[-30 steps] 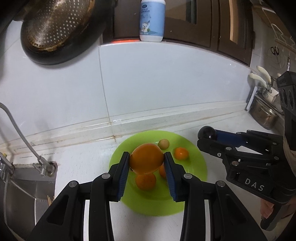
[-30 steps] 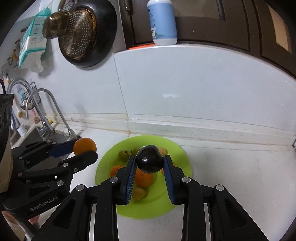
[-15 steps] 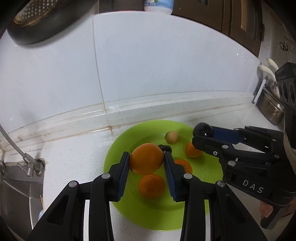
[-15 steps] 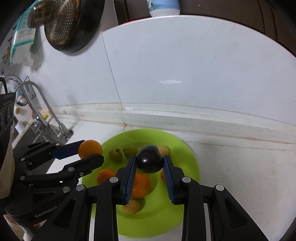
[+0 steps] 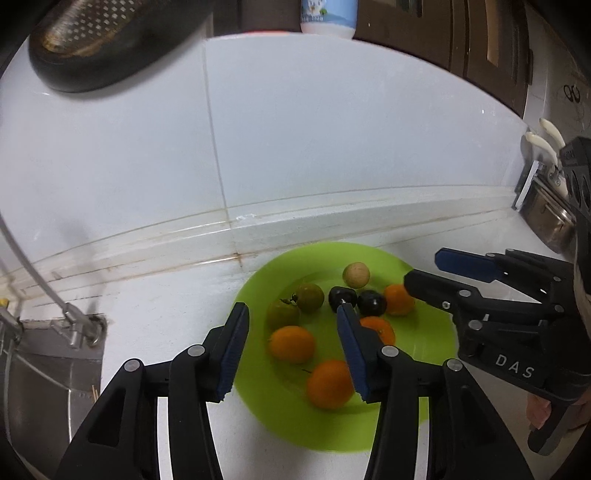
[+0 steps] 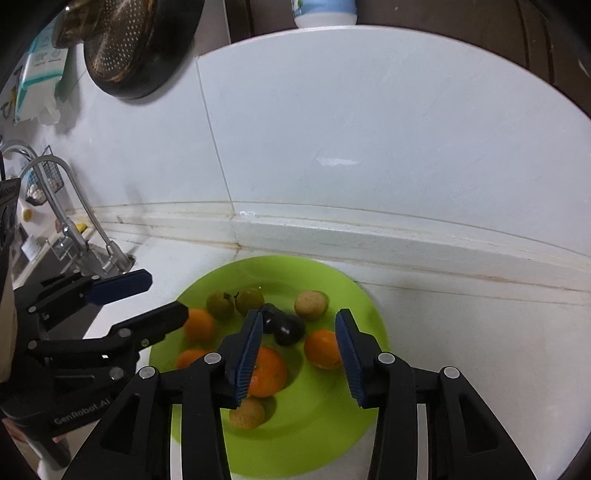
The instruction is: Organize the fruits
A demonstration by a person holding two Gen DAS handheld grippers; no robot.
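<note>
A lime-green plate [image 5: 258,406] [image 6: 332,435] on the white counter holds several fruits. Among them are oranges [image 5: 291,343] [image 6: 266,371], two green tomatoes [image 5: 309,297] [image 6: 219,304], two dark plums [image 5: 371,302] [image 6: 290,330] and beige longans [image 5: 356,275] [image 6: 311,304]. My left gripper [image 5: 292,308] [image 6: 166,295] hovers over the plate's left half. Its jaws are opening and its pads touch nothing. My right gripper [image 6: 299,314] [image 5: 423,267] hangs over the plate's middle, just above the dark plums. Its jaws are also opening and are clear of the fruit.
A sink with a curved faucet [image 6: 74,206] lies to the left. A perforated pan [image 6: 136,40] hangs on the tiled wall, and a white-blue bottle [image 5: 328,16] stands on the ledge above. A raised backsplash step [image 5: 332,218] runs behind the plate. Steel pots [image 5: 546,214] sit far right.
Both grippers came down over the plate and opened. The orange left the left jaws and the dark plum left the right jaws; both now lie on the plate.
</note>
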